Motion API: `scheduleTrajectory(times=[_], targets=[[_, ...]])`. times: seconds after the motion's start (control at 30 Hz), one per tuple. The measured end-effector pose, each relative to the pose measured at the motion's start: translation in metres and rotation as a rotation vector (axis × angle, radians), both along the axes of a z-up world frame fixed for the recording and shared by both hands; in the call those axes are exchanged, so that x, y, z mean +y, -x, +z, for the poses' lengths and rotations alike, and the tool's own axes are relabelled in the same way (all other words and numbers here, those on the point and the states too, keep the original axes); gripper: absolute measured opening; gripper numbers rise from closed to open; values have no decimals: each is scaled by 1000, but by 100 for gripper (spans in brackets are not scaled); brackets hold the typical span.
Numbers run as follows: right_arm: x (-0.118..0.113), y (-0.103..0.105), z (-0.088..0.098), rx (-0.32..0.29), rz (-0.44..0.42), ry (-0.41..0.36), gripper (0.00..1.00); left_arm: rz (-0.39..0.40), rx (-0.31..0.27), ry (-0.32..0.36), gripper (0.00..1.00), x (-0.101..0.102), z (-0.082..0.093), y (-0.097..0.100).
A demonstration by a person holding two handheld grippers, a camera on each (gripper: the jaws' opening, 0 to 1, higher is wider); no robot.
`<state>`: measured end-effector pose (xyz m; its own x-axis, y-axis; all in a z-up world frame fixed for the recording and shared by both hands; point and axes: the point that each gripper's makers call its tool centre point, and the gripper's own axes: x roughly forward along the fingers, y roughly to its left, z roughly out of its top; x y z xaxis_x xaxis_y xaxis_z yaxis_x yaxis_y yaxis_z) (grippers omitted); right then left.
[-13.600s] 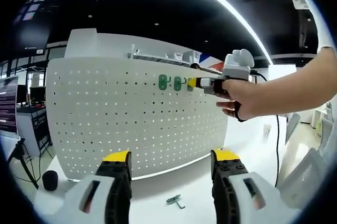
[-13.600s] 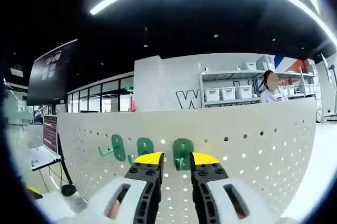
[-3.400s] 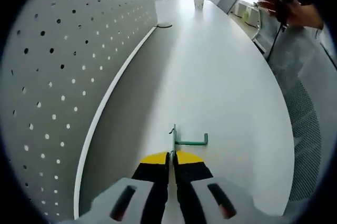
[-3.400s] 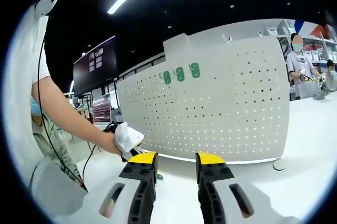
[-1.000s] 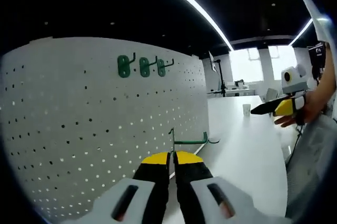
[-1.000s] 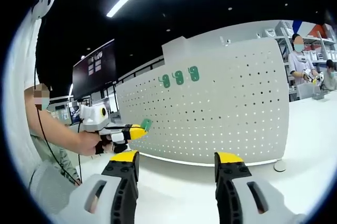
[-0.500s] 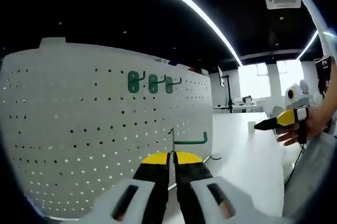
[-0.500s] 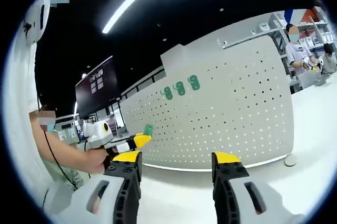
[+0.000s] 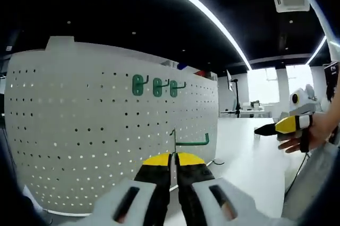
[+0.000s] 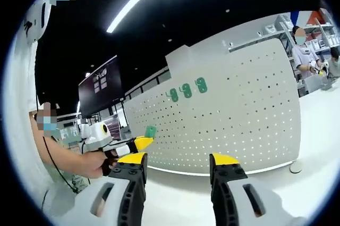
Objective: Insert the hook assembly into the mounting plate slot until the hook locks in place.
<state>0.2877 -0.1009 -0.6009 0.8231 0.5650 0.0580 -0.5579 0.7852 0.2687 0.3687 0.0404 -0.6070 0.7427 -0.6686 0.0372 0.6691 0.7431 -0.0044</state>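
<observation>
The left gripper [image 9: 173, 158] had its fingers [image 9: 157, 161] pinched shut on the green hook [image 9: 187, 141], holding it by the flat back plate w/ the arm sticking out sideways. It was up in the air, near the white pegboard [image 9: 79, 130] but not touching. To seat it well, I'd say: turn the back plate square to the board, line its tabs w/ a free pair of holes, push in, then drop it till it catches. A tilted approach would likely jam.

Three green hooks [image 9: 154, 85] were already hung high on the board in a row, so the new one wanted a spot beside them, w/o knocking them.

The right gripper [image 10: 176, 162] was held well back w/ fingers spread apart, nothing in them, over the white tabletop [image 10: 276, 183]. Nothing stood between hook & board. A dark wall screen [image 10: 98, 88] hung off to one side.
</observation>
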Motion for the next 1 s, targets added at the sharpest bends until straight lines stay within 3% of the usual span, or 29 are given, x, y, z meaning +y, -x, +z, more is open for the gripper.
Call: scheduleTrajectory(times=[0.4, 1.0], targets=[[29, -7, 12, -26, 70, -9, 37, -8, 0, 15, 3, -16, 13, 17], [55, -11, 26, -52, 127, -27, 31, -12, 3, 42, 2, -26, 20, 35]])
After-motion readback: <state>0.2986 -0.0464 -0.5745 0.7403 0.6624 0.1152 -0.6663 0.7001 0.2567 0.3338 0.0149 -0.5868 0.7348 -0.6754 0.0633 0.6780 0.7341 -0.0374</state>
